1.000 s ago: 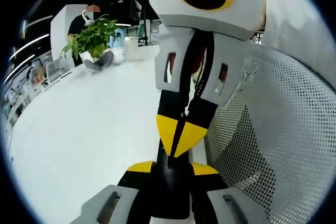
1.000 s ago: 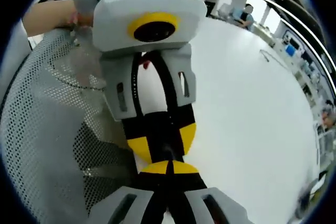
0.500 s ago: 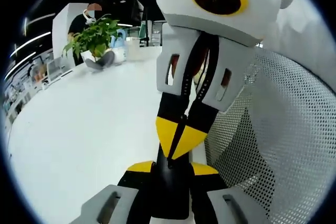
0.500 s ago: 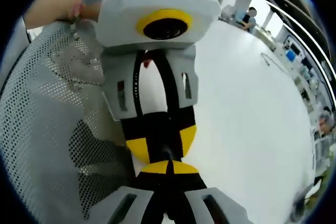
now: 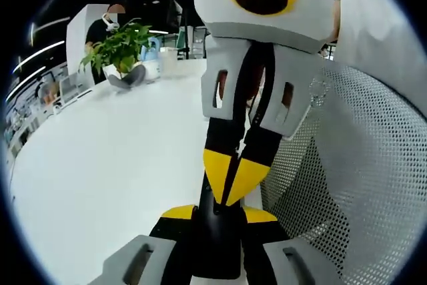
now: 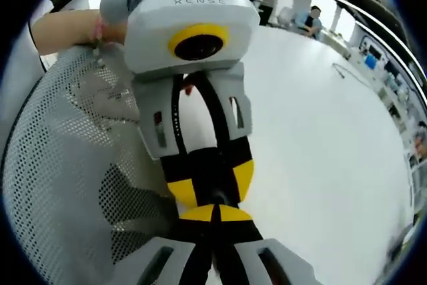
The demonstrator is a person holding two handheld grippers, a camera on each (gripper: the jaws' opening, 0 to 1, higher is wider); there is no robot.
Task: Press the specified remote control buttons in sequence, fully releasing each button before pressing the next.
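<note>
Table smooth, glossy white; chair back perforated mesh (grey, matt).

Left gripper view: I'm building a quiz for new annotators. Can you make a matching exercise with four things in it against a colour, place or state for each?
Things:
1. potted plant
2. mesh chair back
3. table
4. right gripper

Descriptions:
a. grey and perforated, at the view's right
b. plain white surface
c. green leaves, far upper left
d. comes in from the top, yellow tips together

Pairs: 1-c, 2-a, 3-b, 4-d
</note>
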